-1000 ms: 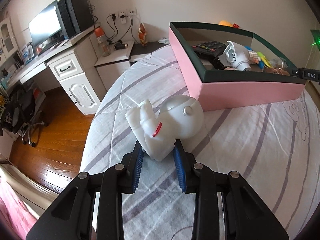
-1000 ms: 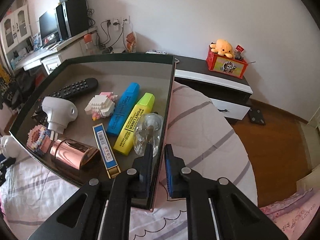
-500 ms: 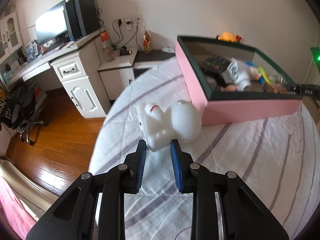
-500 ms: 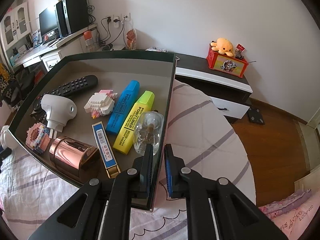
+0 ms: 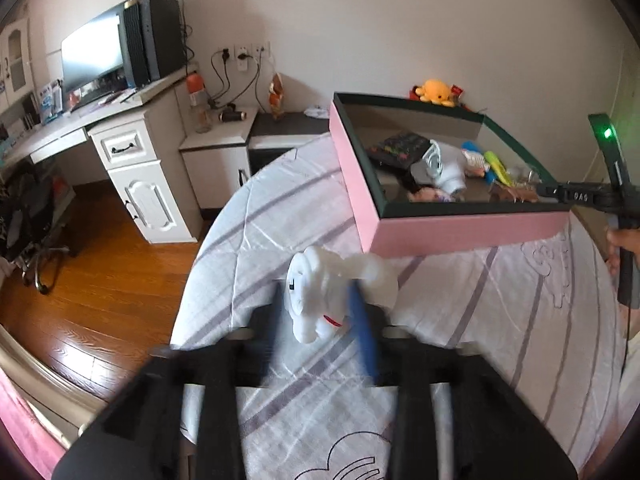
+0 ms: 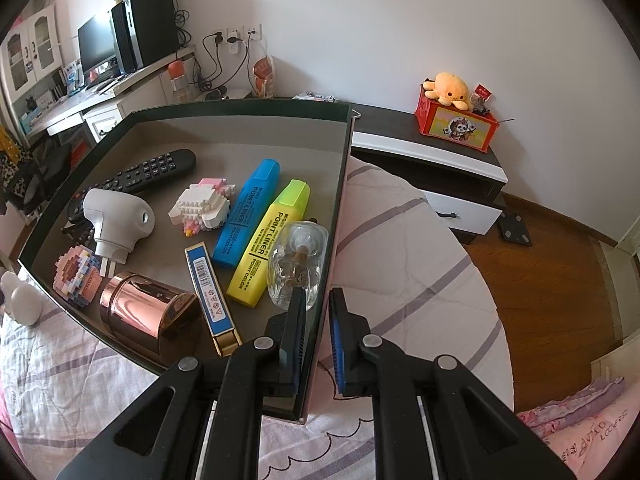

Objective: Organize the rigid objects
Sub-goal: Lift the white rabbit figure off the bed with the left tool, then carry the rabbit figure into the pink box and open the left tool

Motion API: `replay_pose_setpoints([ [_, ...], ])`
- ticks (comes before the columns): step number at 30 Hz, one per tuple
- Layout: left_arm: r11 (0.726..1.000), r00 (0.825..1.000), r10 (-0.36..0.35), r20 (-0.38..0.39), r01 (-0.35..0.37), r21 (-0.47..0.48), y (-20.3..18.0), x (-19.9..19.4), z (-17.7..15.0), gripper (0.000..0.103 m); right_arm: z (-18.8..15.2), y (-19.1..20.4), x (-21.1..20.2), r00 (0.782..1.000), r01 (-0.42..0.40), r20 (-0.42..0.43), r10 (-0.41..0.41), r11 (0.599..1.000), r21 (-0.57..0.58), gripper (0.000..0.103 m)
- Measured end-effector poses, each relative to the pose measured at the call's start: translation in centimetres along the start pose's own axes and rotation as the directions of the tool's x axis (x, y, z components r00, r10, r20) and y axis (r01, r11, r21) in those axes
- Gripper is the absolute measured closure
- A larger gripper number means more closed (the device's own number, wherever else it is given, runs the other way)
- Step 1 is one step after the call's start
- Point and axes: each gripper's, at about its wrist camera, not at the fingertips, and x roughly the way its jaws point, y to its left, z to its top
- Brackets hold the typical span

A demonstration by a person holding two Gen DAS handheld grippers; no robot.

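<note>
left tool has lifted a bit and its jaws are opening around the white toy on the bed, pink box just behind it, while the right tool stays clamped on the box wall beside the glass bottle

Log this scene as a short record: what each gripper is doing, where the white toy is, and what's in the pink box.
left gripper: jaws opening, white toy between its fingers; view blurred
white toy: by the striped bed, outside the box
right gripper: shut on the pink box side wall
pink box: on the bed, top open
inside box: remote, blue highlighter, yellow highlighter, glass bottle, copper tin
</note>
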Motion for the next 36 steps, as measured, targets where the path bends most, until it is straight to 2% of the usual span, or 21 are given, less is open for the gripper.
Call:
replay_pose_setpoints([
  [1, 1.000, 1.000, 0.001, 0.009, -0.001, 0.001, -0.1, 0.1, -0.2, 0.037, 0.0, 0.0, 0.0, 1.000, -0.001, -0.001, 0.001, 1.000, 0.000, 0.092],
  [2, 1.000, 1.000, -0.002, 0.007, 0.002, -0.002, -0.2, 0.3, -0.2, 0.034, 0.0, 0.0, 0.0, 1.000, -0.001, -0.001, 0.001, 1.000, 0.000, 0.092],
  [6, 0.999, 0.998, -0.053, -0.020, 0.053, -0.004, -1.0, 2.1, 0.1, 0.029, 0.0, 0.0, 0.0, 1.000, -0.001, -0.001, 0.001, 1.000, 0.000, 0.092],
  [10, 1.000, 0.999, -0.009, -0.042, 0.009, 0.004, -2.1, 3.8, 0.5, 0.023, 0.0, 0.0, 0.0, 1.000, -0.001, -0.001, 0.001, 1.000, 0.001, 0.092],
  [11, 1.000, 0.999, 0.007, -0.035, -0.007, 0.009, -2.4, 4.0, 0.5, 0.024, 0.0, 0.0, 0.0, 1.000, -0.001, -0.001, 0.001, 1.000, 0.001, 0.092],
  [12, 0.999, 0.999, 0.038, -0.028, -0.037, 0.017, -2.7, 4.1, 0.5, 0.032, 0.0, 0.0, 0.0, 1.000, -0.002, -0.002, 0.002, 1.000, 0.001, 0.092],
  [18, 0.998, 0.998, 0.053, -0.017, -0.053, 0.039, -3.0, 3.7, 0.4, 0.032, 0.0, 0.1, 0.1, 1.000, -0.005, -0.002, 0.005, 1.000, 0.002, 0.091],
  [20, 0.996, 0.997, 0.079, -0.013, -0.078, 0.043, -3.0, 3.3, 0.5, 0.032, -0.1, 0.1, 0.2, 1.000, -0.005, -0.003, 0.005, 1.000, 0.001, 0.091],
  [28, 0.991, 0.990, 0.121, 0.067, -0.125, 0.058, -2.8, -0.1, 2.8, 0.032, -0.1, 0.0, 0.1, 1.000, -0.009, -0.006, 0.009, 1.000, 0.005, 0.091],
  [36, 0.989, 0.989, 0.071, 0.133, -0.087, 0.117, -5.7, -1.5, 7.1, 0.032, -0.1, 0.0, 0.3, 1.000, -0.011, -0.014, 0.011, 1.000, 0.005, 0.091],
])
